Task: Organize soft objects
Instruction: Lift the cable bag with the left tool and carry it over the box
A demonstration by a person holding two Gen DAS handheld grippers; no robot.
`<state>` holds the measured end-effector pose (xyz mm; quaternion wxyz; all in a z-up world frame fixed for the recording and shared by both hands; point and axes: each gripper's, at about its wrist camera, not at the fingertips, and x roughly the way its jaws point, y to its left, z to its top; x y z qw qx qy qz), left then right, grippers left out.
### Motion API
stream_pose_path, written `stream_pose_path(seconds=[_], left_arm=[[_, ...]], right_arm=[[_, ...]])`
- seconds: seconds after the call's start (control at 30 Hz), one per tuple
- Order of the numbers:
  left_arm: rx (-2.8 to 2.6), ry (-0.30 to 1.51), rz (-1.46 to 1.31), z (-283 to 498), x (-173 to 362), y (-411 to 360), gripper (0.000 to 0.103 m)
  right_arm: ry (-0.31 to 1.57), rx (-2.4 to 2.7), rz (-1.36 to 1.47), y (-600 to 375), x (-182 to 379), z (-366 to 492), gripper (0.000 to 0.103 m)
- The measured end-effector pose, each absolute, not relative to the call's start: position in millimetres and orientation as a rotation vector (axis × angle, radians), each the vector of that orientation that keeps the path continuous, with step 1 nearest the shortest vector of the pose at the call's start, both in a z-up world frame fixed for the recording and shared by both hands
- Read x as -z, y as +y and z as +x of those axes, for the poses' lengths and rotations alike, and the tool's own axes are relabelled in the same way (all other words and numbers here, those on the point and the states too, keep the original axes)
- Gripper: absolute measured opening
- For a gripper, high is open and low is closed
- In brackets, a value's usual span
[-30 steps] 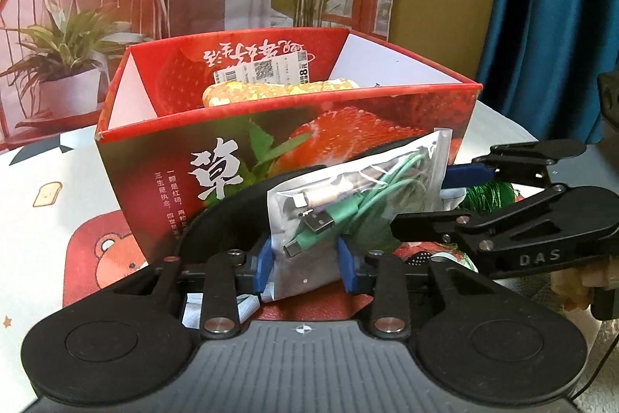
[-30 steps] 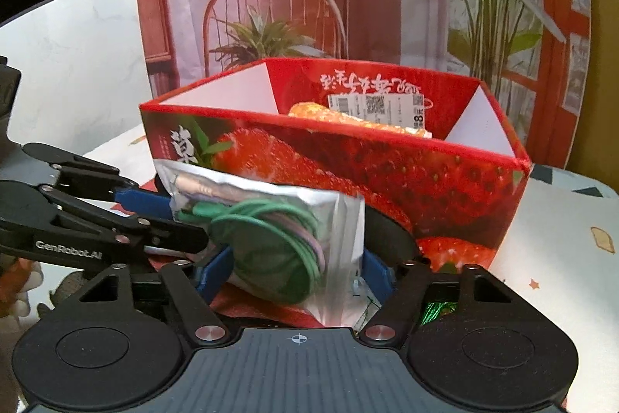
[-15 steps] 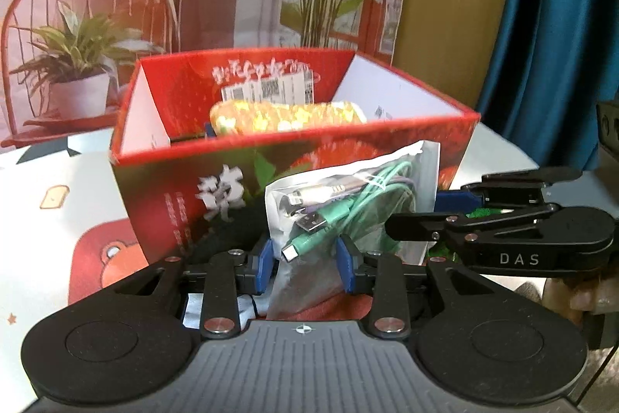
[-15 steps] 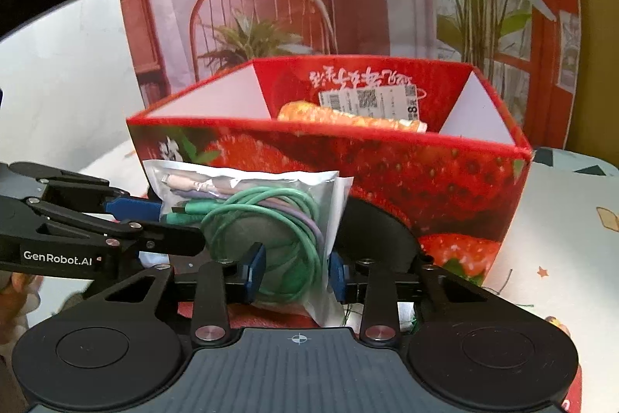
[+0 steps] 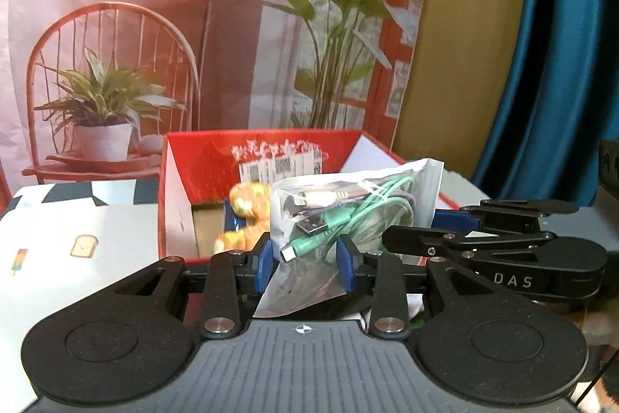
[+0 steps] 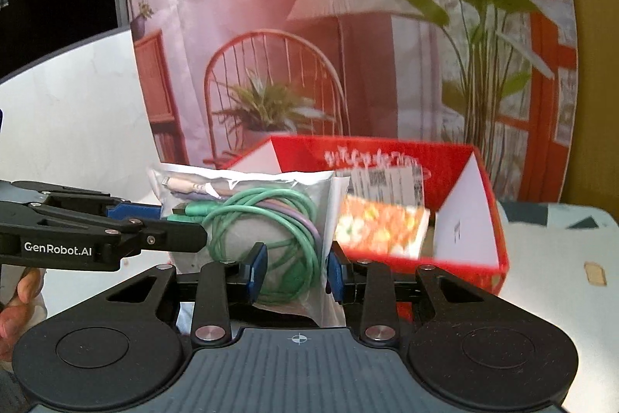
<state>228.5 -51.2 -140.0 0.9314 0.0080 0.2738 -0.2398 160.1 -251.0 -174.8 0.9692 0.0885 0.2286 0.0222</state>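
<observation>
A clear plastic bag of green and purple cables hangs above the near wall of the red strawberry box. My left gripper is shut on the bag's left part. My right gripper is shut on the same bag, its blue pads pressing the coiled cables. In the left wrist view the right gripper's fingers come in from the right, and in the right wrist view the left gripper's fingers come in from the left. An orange patterned packet lies inside the box.
The box stands on a white tablecloth with small cartoon prints. A printed backdrop of a chair, lamp and plants rises behind it. A blue curtain hangs at the right. A person's hand shows at the left edge.
Both grippers have risen with the bag, so the box now sits lower and its inside shows. The right gripper's jaws closed from wide apart onto the bag.
</observation>
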Motion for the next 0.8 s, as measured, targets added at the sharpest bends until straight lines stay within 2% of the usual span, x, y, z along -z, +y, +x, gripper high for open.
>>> stream_pose_path(seconds=[0.43, 0.8], left_arm=[[0.503, 0.491, 0.010, 261, 101, -54, 0.037], [0.494, 0.617, -0.077, 324, 118, -58, 0.037]], right_arm=[[0.400, -0.056, 0.141, -266, 128, 194, 0.028], [0.477, -0.035, 0.159, -286, 132, 247, 0.028]])
